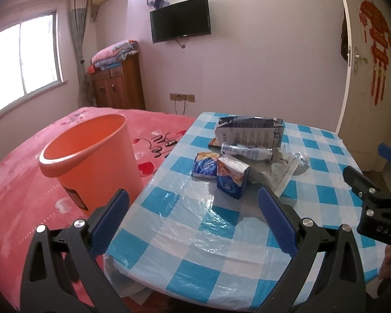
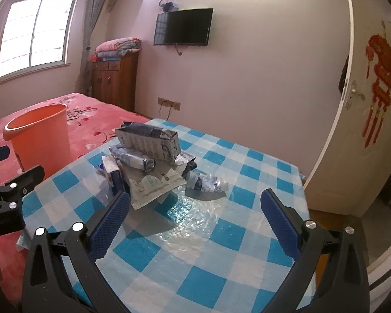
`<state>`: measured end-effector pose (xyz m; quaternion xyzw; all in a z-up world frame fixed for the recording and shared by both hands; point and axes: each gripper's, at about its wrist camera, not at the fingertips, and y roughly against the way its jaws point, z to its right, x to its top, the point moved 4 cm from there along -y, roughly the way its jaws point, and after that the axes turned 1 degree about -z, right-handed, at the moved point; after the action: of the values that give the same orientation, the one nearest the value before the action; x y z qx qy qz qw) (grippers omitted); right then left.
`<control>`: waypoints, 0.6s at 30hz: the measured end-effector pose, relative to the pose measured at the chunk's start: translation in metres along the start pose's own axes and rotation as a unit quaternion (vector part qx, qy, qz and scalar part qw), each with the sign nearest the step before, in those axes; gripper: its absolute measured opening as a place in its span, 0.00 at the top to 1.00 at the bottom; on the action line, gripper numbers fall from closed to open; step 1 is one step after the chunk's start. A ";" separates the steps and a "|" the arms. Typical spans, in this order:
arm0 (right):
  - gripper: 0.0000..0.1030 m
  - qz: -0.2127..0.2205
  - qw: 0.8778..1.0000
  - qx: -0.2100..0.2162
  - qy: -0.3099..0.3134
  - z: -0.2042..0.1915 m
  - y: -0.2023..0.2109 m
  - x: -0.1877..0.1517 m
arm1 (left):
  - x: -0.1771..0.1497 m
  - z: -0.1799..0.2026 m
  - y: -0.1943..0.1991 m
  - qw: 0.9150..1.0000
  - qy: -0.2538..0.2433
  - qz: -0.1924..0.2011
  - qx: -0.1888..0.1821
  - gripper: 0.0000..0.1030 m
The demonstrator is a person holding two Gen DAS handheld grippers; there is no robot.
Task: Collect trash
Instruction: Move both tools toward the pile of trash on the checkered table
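Note:
A heap of trash lies mid-table: a torn grey carton (image 1: 250, 131) (image 2: 150, 140), a crushed plastic bottle (image 1: 247, 152) (image 2: 208, 182), a small blue box (image 1: 232, 180), a blue wrapper (image 1: 205, 167) and a flat white packet (image 2: 153, 185). An orange bin (image 1: 91, 156) (image 2: 39, 140) stands on the bed left of the table. My left gripper (image 1: 193, 208) hovers open over the table's near left edge, short of the heap. My right gripper (image 2: 195, 208) is open too, its left finger near the white packet. Neither holds anything.
The table wears a blue-and-white checked cloth (image 1: 195, 247) (image 2: 221, 234) under clear plastic. A red bedspread (image 1: 18, 182) lies to the left. A white door (image 2: 352, 130) stands close on the right. A wooden cabinet (image 1: 117, 86) and a wall television (image 1: 179, 19) are far behind.

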<state>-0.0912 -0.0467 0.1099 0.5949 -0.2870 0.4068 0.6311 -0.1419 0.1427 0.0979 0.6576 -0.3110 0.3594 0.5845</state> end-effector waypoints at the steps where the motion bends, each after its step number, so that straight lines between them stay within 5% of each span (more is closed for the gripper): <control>1: 0.04 -0.004 1.000 0.005 -0.002 0.000 -0.003 -0.001 | -0.001 0.000 -0.002 1.000 0.001 -0.003 -0.002 0.04; 18: 0.04 -0.109 0.982 0.104 -0.111 0.041 -0.076 -0.033 | 0.001 0.017 -0.048 0.996 0.013 -0.050 -0.072 0.04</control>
<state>-0.0376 -0.0899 0.0483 0.7266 -0.2449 0.2947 0.5703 -0.0998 0.1320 0.0715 0.6240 -0.2955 0.3147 0.6514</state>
